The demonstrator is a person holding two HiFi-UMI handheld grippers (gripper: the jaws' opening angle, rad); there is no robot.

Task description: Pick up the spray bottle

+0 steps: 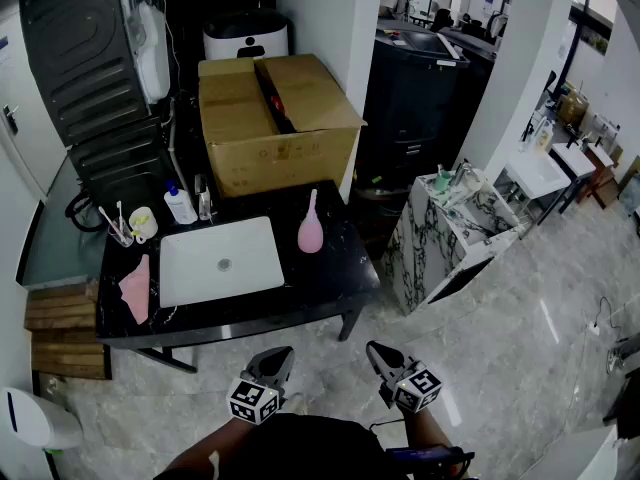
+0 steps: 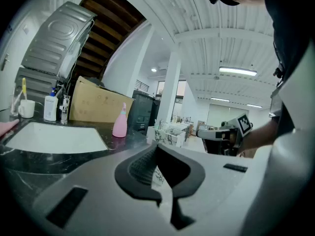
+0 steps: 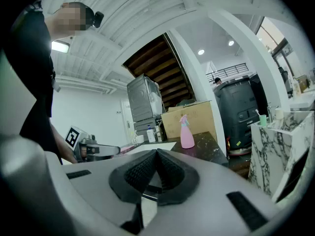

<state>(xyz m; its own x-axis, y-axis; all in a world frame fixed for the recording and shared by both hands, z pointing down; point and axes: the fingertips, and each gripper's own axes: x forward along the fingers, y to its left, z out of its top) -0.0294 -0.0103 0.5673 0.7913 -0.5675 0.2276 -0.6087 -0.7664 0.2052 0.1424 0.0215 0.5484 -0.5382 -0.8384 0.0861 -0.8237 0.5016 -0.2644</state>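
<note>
Both of my tongs were clenched on nothing: the left tongs (image 2: 156,149) had their dark pads pressed tip to tip, and the right tongs (image 3: 156,154) were the same. Both hung low near my body, over the floor and short of the counter (image 1: 335,280). The spray bottle (image 1: 310,230) stood upright on that counter, just right of the white sink basin (image 1: 268,230) and in front of the cardboard box (image 1: 275,118), with bare dark stone around it. I judged it to be light, smooth pink plastic with stiff walls, top-heavy enough to tip if nudged. It had a broad belly and a slim neck under the spray head. I reckoned the best hold would be across the upper body just below that neck, where the pads could not slide up past the head. The near edge was free, so nothing blocked a straight approach. The box behind limited overshoot. A pump bottle (image 1: 180,206), a cup of brushes (image 1: 142,223) and a pink cloth (image 1: 136,286) sat well apart at the left, and a marble-patterned cabinet (image 1: 450,230) stood to the right.
</note>
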